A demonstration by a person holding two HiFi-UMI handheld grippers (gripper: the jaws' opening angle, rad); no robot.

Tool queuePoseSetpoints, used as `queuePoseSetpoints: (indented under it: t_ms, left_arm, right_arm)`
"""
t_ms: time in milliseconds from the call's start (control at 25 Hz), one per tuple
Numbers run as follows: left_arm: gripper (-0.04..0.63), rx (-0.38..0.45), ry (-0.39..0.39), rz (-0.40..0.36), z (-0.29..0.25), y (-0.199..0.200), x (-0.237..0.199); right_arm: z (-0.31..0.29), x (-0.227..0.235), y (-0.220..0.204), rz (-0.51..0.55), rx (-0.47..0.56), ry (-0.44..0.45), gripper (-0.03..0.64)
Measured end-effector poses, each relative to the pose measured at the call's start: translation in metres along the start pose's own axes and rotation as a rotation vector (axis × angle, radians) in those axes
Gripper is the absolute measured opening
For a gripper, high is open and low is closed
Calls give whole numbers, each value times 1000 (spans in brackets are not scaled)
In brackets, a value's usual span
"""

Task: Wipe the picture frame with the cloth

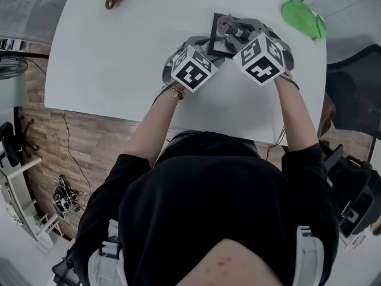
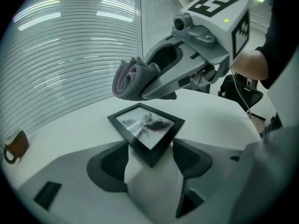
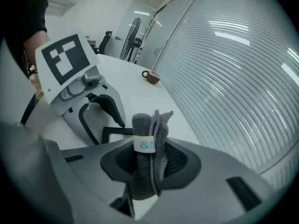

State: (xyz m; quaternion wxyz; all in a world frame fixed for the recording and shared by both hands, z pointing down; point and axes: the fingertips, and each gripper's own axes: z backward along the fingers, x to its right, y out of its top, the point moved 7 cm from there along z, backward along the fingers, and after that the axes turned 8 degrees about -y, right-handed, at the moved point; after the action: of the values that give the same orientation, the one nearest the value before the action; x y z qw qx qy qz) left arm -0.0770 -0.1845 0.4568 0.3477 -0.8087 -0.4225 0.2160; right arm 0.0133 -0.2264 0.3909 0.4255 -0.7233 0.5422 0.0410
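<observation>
A white, round-cornered bench [image 1: 119,58] stands on wood-plank flooring [image 1: 65,148], with pale slatted window blinds [image 2: 70,55] beyond it. The left gripper [image 2: 150,149] has its fingers [image 2: 110,164] spread wide, and the near corner of the black, glass-fronted picture frame [image 2: 147,125] lies flat on the bench between them. The right gripper [image 3: 149,160] hovers above the frame, ahead of the left fingers. Its fingers are clamped on a folded grey cloth with a small label [image 3: 145,125], which sticks out past their tips. A brown cup [image 3: 151,76] sits well beyond both pairs of fingers, and a crumpled green cloth [image 1: 303,18] lies off to the right of the right fingers. A black office chair [image 1: 351,82] stands beside the bench.
</observation>
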Motion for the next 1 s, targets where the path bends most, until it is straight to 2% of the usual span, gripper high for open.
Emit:
queuePoseSetpoints:
  t_ms: [240, 640, 840, 1000]
  left_arm:
    - [310, 5, 2, -6, 2, -1, 0]
    - [310, 0, 1, -2, 1, -1, 0]
    - [310, 2, 0, -4, 3, -1, 0]
    - [310, 0, 0, -5, 2, -1, 0]
  right_arm:
    - [-37, 18, 7, 111, -49, -30, 117]
    - [-91, 21, 4, 206, -100, -64, 117]
    - [-95, 15, 0, 229, -104, -89, 112]
    - [-93, 8, -1, 295, -101, -127, 110]
